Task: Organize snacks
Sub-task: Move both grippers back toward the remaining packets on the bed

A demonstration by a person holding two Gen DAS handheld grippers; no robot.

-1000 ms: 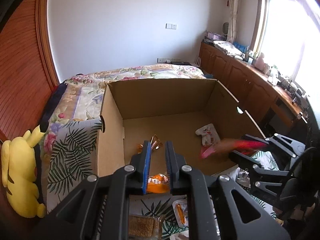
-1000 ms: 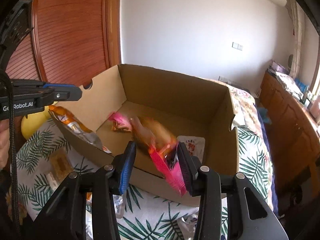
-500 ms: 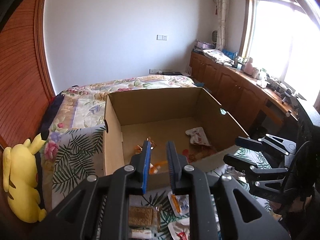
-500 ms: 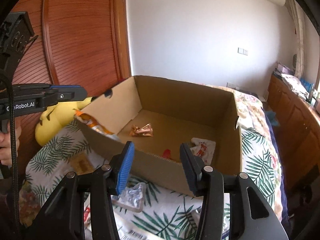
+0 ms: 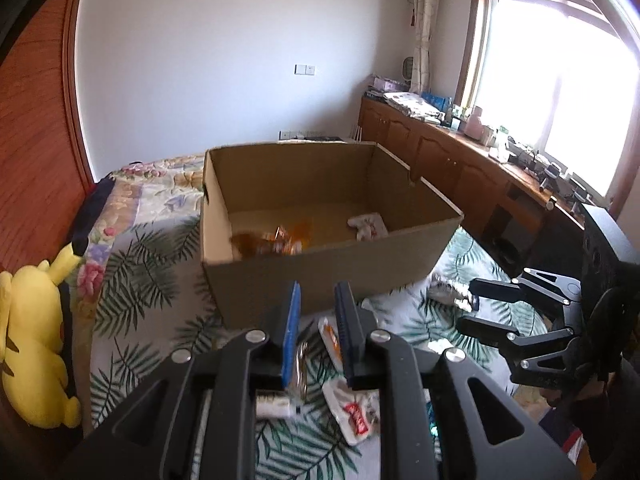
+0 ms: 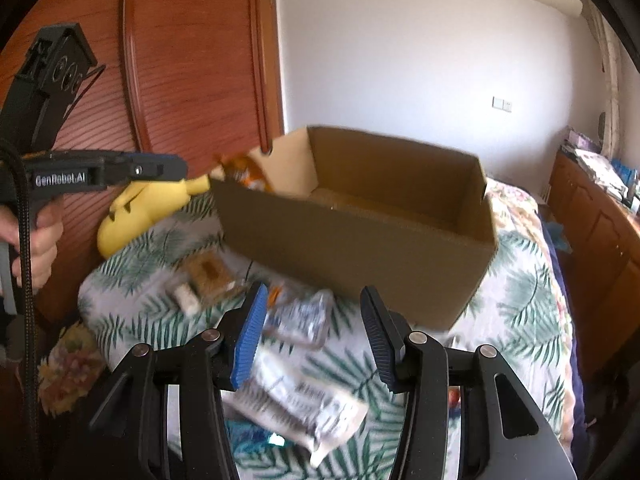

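Hovered empty over loose snack packets [image 6: 298,396] on the bed [image 6: 520,304], box [image 5: 320,276] at twelve o'clock. Left hand-held gripper [image 5: 318,336] narrow, right hand-held gripper [image 6: 312,338] moderately wide, likely readied for another pick.

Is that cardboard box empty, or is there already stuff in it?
Not empty. The open-topped box already holds an orange snack packet and a white packet on its floor.

Brown box [image 5: 320,276]; yellow plush [image 5: 32,344]; palm-leaf bedspread [image 5: 136,280].
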